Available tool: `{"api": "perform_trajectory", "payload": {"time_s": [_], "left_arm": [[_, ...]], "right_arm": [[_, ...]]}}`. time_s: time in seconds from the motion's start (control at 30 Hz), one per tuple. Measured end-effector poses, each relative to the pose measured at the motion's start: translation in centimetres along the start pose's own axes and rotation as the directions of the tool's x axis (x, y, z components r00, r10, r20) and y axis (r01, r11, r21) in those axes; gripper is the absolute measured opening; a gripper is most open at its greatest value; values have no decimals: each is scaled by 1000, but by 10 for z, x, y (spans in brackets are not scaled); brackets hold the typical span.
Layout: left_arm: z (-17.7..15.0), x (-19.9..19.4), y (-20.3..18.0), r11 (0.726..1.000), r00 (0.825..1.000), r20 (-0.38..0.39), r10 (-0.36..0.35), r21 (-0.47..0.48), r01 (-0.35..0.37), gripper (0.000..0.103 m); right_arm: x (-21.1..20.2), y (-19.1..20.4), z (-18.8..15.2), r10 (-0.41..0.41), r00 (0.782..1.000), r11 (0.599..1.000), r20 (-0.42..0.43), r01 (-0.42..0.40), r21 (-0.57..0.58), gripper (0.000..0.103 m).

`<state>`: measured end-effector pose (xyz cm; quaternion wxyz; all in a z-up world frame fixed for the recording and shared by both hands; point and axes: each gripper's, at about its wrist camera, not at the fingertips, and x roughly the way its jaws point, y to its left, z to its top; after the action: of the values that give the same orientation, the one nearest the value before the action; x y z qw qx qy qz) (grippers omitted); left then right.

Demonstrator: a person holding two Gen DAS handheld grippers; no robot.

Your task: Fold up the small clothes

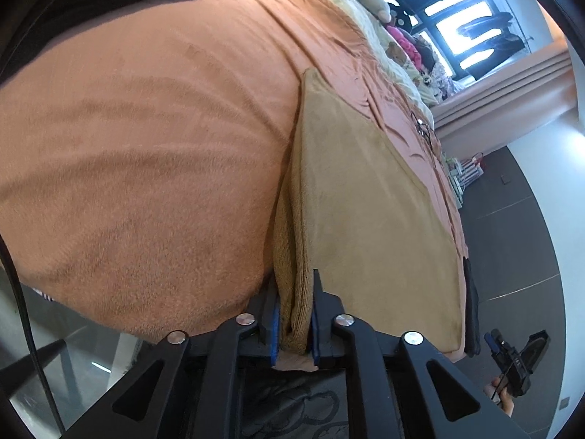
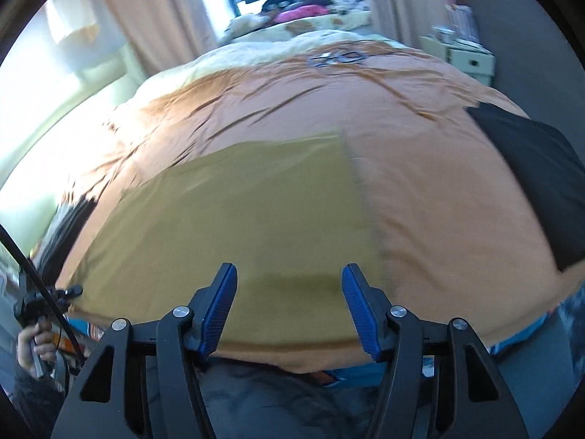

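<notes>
Tan cloth (image 1: pixel 365 219), one piece, lies flat on the orange bedspread (image 1: pixel 146 146) near the foot of the bed, and its near edge is bunched into a thick fold between the fingers of the left gripper (image 1: pixel 296 320). That gripper is pinched tight on the fold, blue pads pressing both sides, with a bit of the bedspread's edge showing just below the pads.

From the right wrist, the same cloth (image 2: pixel 237 226) spreads wide and flat, its near edge just beyond the right gripper (image 2: pixel 289 303), whose fingers stand far apart and hold nothing; they hang over the cloth's near border, and contact cannot be judged through the blur.

Only the left view shows the pinched fold. Only the right view shows the cloth's full outline, and a single black garment (image 2: pixel 530 183) lying well apart from it at the bed's right side; in the left view that garment (image 1: pixel 471 303) is only a dark strip beyond the cloth. One pair of glasses (image 2: pixel 336 59) rests farther up the bed. Stuffed toys (image 1: pixel 376 3) crowd the window end.
</notes>
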<state>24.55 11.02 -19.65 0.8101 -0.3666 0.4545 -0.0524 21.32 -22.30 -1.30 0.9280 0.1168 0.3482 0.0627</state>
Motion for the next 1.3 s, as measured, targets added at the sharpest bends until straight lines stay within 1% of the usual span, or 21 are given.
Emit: {"api": "perform_trajectory", "payload": {"time_s": [0.07, 0.17, 0.2, 0.23, 0.37, 0.47, 0.53, 0.57, 0.63, 0.67, 0.7, 0.77, 0.9, 1.0, 1.07, 1.1, 1.13, 1.2, 1.23, 1.3], "left_arm": [[-2, 1, 1, 1000, 1000, 0, -12, -2, 12, 23], [-4, -3, 2, 999, 999, 24, -40, -11, 40, 33], [-5, -5, 2, 999, 998, 40, -45, -12, 45, 38], [-6, -5, 2, 999, 998, 47, -48, -11, 48, 40], [-9, -4, 3, 998, 996, 69, -57, -35, 59, 41], [-12, -5, 7, 995, 994, 90, -66, -65, 72, 41], [-14, -5, 7, 994, 992, 105, -77, -73, 85, 47], [-15, -5, 6, 994, 991, 109, -76, -74, 84, 48], [-17, -6, 5, 995, 991, 116, -64, -74, 73, 50], [-17, -6, 5, 994, 991, 120, -64, -75, 73, 52], [-18, -6, 4, 994, 990, 126, -67, -78, 77, 54], [-18, -6, 2, 995, 989, 134, -57, -79, 68, 55], [-23, -6, -2, 996, 986, 162, -32, -78, 45, 55], [-28, -5, -1, 994, 984, 179, -18, -99, 37, 54], [-30, -5, -3, 995, 983, 183, 16, -104, 3, 48], [-30, -5, -5, 994, 981, 187, 52, -108, -32, 40], [-31, -5, -4, 992, 980, 187, 71, -118, -50, 31], [-33, -4, 0, 986, 979, 184, 89, -154, -61, 21], [-34, -4, 2, 984, 979, 183, 90, -168, -59, 18], [-35, -5, 2, 982, 978, 185, 95, -177, -62, 16]], "right_arm": [[9, 26, -3, -15, 1000, 999, -5, 15, -42, 58], [18, 55, -3, -11, 1000, 995, -3, 11, -95, 58], [22, 66, -4, -6, 1000, 994, -13, 5, -109, 58], [26, 75, -4, -2, 999, 993, -32, -2, -121, 58], [44, 99, -5, 73, 992, 986, -106, -87, -139, 58], [59, 116, -10, 84, 982, 981, -167, -112, -161, 58], [68, 128, -15, 94, 974, 976, -204, -131, -177, 58], [71, 131, -15, 92, 973, 975, -212, -132, -181, 58], [83, 134, -9, 77, 970, 975, -232, -123, -186, 49], [89, 136, -8, 71, 967, 976, -245, -118, -183, 40], [95, 132, -3, 68, 965, 977, -255, -116, -179, 35], [105, 132, 0, 61, 964, 977, -257, -111, -183, 29], [115, 130, 13, 58, 967, 978, -247, -105, -183, 19], [129, 130, 19, 51, 968, 978, -247, -98, -183, 17], [139, 131, 24, 46, 967, 979, -252, -94, -180, 16], [146, 131, 29, 44, 966, 980, -255, -91, -175, 15], [152, 132, 32, 44, 965, 982, -257, -89, -169, 15], [161, 132, 40, 45, 965, 984, -259, -88, -157, 14], [165, 132, 44, 47, 964, 984, -261, -89, -152, 14], [174, 132, 54, 50, 963, 986, -266, -90, -141, 14]]}}
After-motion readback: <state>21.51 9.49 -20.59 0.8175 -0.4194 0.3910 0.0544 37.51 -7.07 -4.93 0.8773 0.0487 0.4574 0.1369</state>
